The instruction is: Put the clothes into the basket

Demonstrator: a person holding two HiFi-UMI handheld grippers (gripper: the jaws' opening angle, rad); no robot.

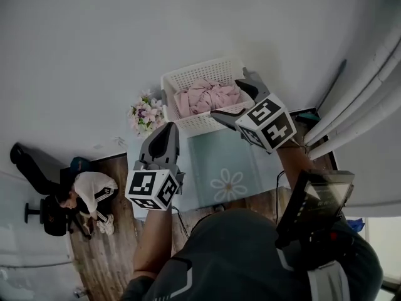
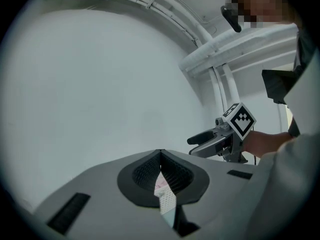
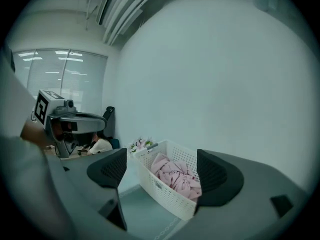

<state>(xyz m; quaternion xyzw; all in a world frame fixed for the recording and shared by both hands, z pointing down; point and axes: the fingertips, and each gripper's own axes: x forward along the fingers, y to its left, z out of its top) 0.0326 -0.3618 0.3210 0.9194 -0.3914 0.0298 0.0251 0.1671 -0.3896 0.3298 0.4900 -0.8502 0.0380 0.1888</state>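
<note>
A white slatted basket [image 1: 188, 125] stands on the table by the wall, with a crumpled pink garment [image 1: 203, 96] inside it. My right gripper [image 1: 227, 99] hovers open over the basket's right side, nothing between its jaws. In the right gripper view the basket [image 3: 162, 194] and the pink garment [image 3: 177, 176] lie between and below the spread right gripper [image 3: 162, 176]. My left gripper [image 1: 166, 133] is shut and empty, held left of the basket and nearer to me. In its own view the left gripper [image 2: 160, 159] points at the bare wall, and the right gripper [image 2: 195, 146] shows to the right.
A pale green cloth with a flower print [image 1: 227, 168] covers the table. A bunch of pink flowers [image 1: 146, 114] stands left of the basket. A person [image 1: 91, 193] sits on the wooden floor at the left. White pipes [image 1: 357, 111] run along the wall at right.
</note>
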